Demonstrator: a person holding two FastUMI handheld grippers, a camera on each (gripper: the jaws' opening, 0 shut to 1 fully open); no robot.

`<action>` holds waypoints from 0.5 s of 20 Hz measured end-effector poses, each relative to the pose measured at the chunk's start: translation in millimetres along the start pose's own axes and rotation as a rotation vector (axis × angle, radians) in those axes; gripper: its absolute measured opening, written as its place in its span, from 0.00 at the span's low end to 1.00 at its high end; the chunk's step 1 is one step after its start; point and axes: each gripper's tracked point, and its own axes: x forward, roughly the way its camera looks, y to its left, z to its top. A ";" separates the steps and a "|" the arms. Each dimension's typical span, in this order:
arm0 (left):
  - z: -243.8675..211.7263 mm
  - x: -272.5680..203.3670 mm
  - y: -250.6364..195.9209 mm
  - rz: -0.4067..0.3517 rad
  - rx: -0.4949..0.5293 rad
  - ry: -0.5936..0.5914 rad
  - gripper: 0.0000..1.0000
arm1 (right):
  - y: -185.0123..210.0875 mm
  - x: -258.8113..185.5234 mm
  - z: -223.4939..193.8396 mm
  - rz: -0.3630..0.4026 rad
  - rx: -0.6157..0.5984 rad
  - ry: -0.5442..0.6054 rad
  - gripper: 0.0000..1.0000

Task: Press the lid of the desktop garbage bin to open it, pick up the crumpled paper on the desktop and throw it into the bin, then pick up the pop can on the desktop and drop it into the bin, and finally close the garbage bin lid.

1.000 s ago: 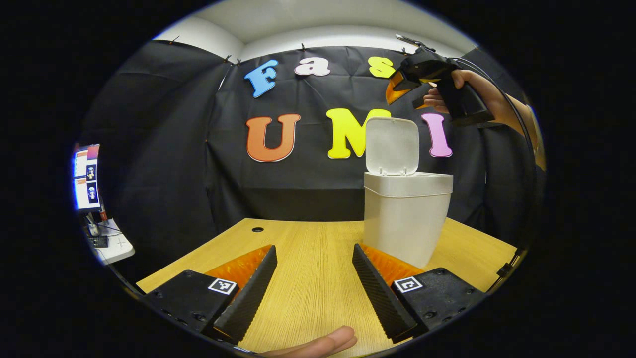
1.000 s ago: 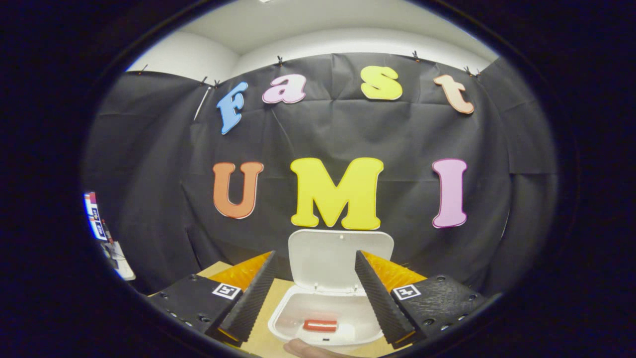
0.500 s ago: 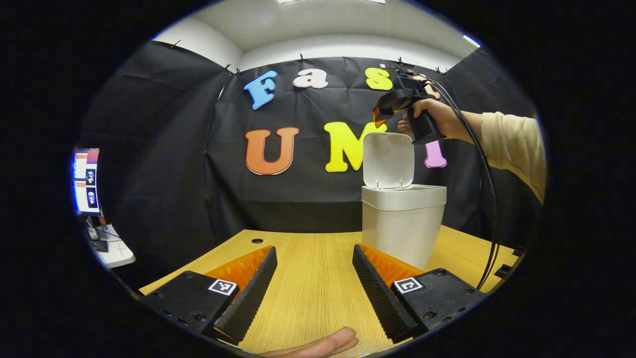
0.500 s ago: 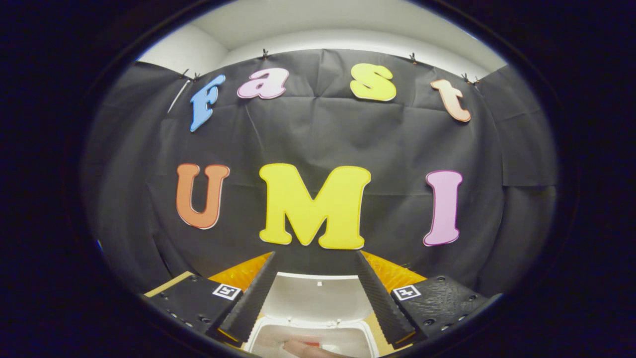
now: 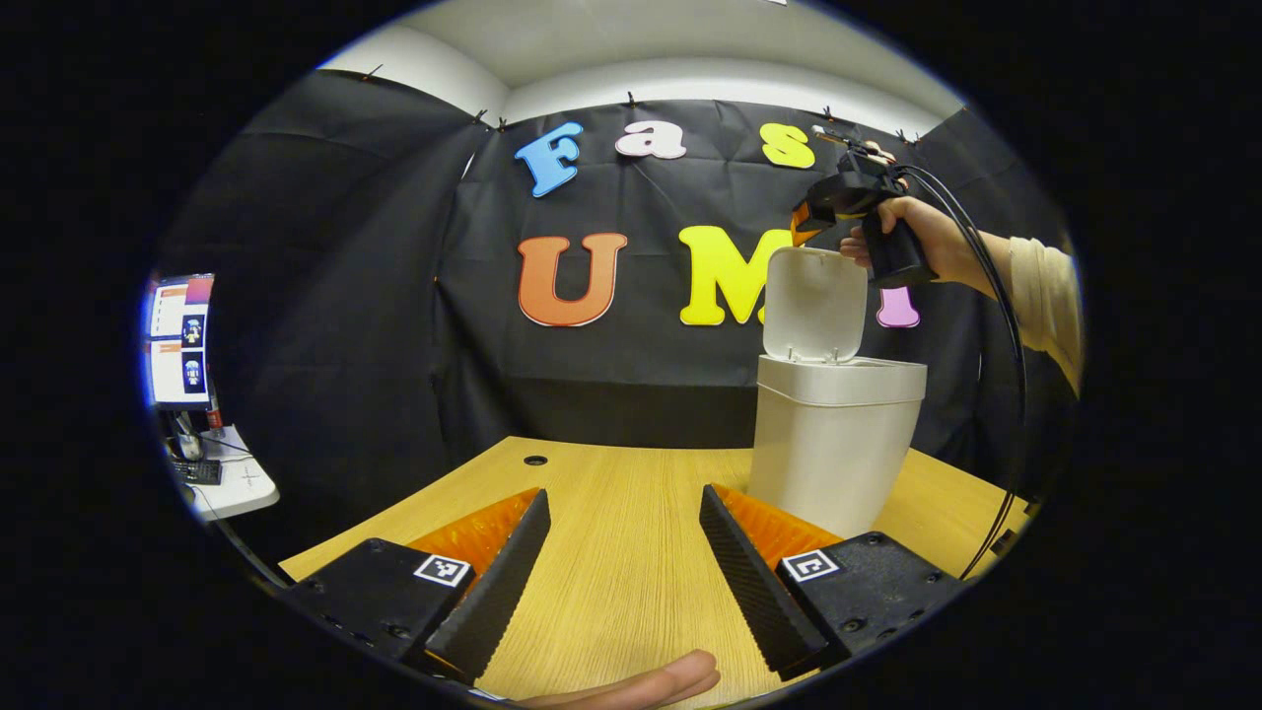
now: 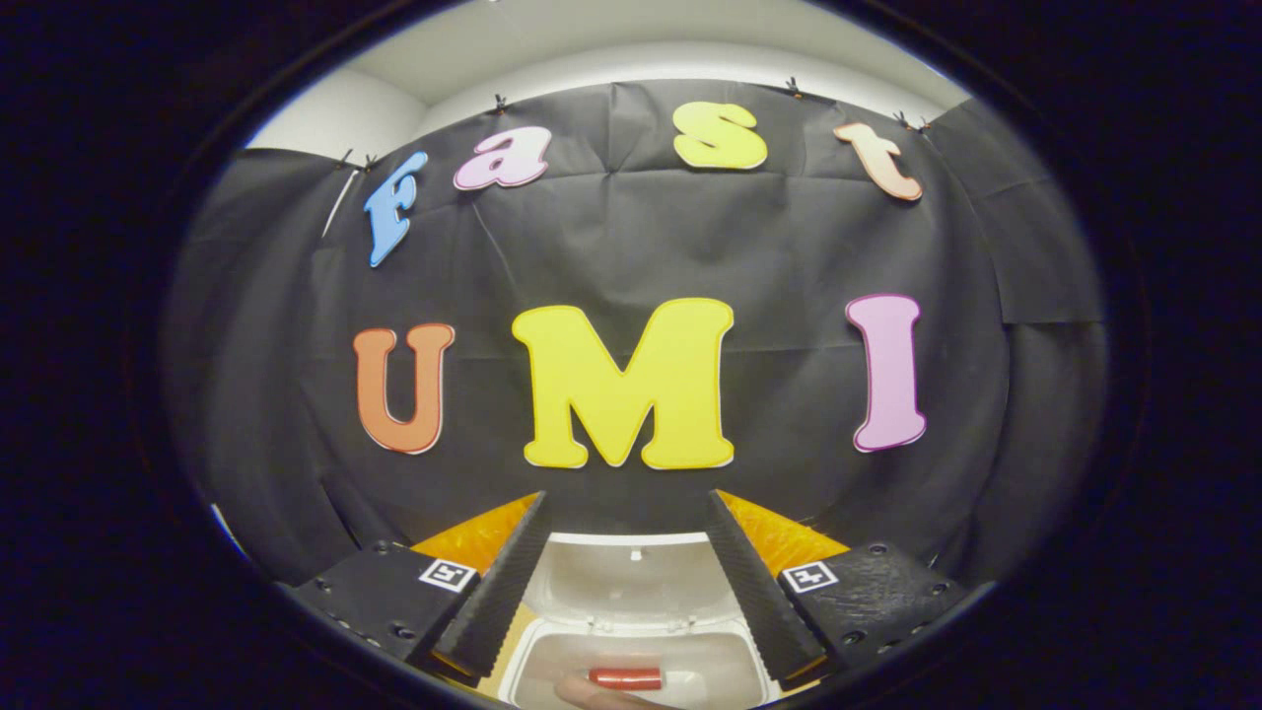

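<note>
White plastic, the bin [image 5: 833,439] stands on the wooden bench [image 5: 611,552] right of the left gripper [image 5: 616,577], whose fingers are spread apart and empty; its lid [image 5: 814,303] is upright. Above it a hand [image 5: 937,247] holds the right gripper [image 5: 804,219], which sat lower over the lid half a second ago. From the right gripper view, the right gripper [image 6: 623,592] has empty, parted fingers above the bin [image 6: 631,661], where a red can [image 6: 624,677] lies, more visible than before.
</note>
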 end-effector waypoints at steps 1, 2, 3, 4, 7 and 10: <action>0.5 -1.1 -1.1 -0.009 -0.015 0.003 0.99 | 0.3 -5.4 -2.0 0.003 0.002 0.005 0.96; 1.9 -2.4 -2.3 -0.018 -0.020 -0.001 0.99 | 1.0 -10.6 -4.7 0.008 0.002 0.012 0.96; 2.4 -2.1 -2.2 -0.020 -0.021 -0.001 0.99 | 1.9 -16.1 -5.9 0.017 -0.002 0.013 0.99; 2.6 -1.7 0.7 -0.013 -0.018 -0.002 0.99 | 2.7 -20.2 -8.7 0.027 -0.004 0.016 0.96; -3.2 -0.9 3.1 -0.012 -0.001 0.008 0.99 | 3.7 -29.7 -18.6 0.063 0.007 0.023 0.94; -4.6 3.1 2.2 0.000 -0.024 0.041 0.99 | 4.2 -36.3 -39.9 0.095 -0.003 0.067 0.94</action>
